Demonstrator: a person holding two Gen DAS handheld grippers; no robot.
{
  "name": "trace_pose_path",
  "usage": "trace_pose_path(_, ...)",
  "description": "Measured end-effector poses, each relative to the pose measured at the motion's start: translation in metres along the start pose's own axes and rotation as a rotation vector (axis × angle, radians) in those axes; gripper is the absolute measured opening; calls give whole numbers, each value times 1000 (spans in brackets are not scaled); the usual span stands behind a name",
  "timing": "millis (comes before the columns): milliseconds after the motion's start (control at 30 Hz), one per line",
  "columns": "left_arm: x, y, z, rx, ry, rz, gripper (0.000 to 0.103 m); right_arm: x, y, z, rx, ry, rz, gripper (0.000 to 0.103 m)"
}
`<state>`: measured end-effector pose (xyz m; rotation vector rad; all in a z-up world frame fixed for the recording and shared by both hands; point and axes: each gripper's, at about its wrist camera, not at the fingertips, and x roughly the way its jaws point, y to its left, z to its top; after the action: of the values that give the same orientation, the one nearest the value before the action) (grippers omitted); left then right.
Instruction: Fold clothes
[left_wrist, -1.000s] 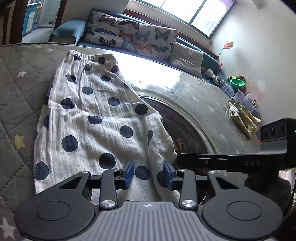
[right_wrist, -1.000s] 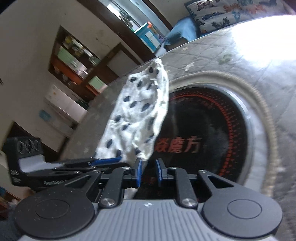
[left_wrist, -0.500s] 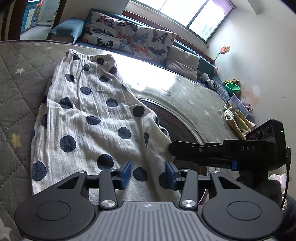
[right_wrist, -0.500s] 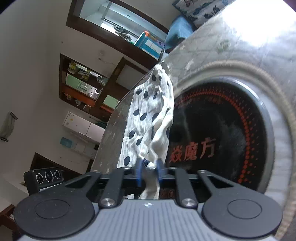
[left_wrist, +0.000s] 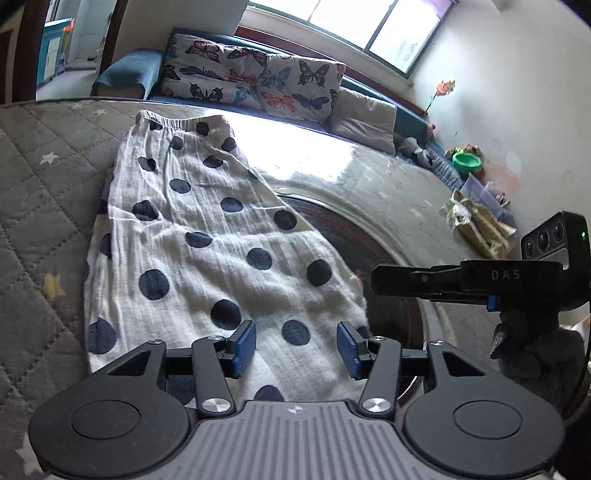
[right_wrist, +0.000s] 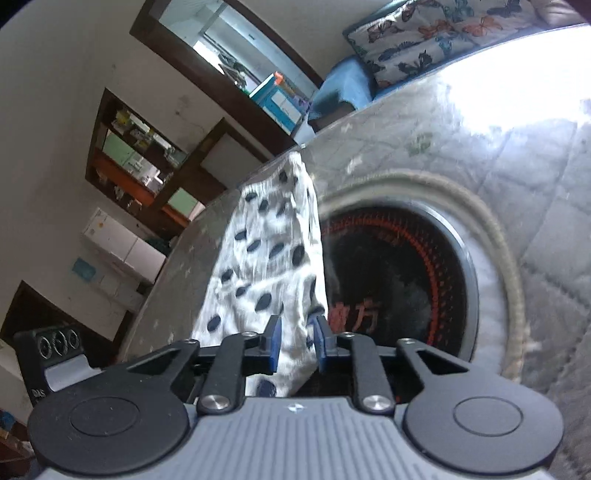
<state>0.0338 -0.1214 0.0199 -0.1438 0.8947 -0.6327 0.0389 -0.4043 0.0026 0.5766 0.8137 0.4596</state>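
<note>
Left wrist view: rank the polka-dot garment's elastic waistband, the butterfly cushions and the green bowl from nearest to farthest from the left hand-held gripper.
From the left hand-held gripper:
1. Elastic waistband, far end of the polka-dot garment, ahead and left.
2. Butterfly cushions, on the sofa beyond the table edge.
3. Green bowl, far right by the wall; its order against the cushions is uncertain.

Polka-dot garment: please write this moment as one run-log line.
polka-dot garment: flat on quilted table cover | left gripper: open over near hem | right gripper: fabric between fingers, closure unclear
</note>
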Motion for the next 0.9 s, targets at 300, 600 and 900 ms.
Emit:
trace_pose_path(300, -2, 1, -2, 24, -6, 19, 52, 11, 24, -17, -198, 10, -110, 14)
trace_pose_path(600, -5, 0, -4, 57, -6, 49, 52, 3, 48, -24, -427, 7, -337, 3)
trace_pose_path(900, -18, -10, -14, 97, -20, 74, 52, 15, 84, -23, -543, -6, -203, 7)
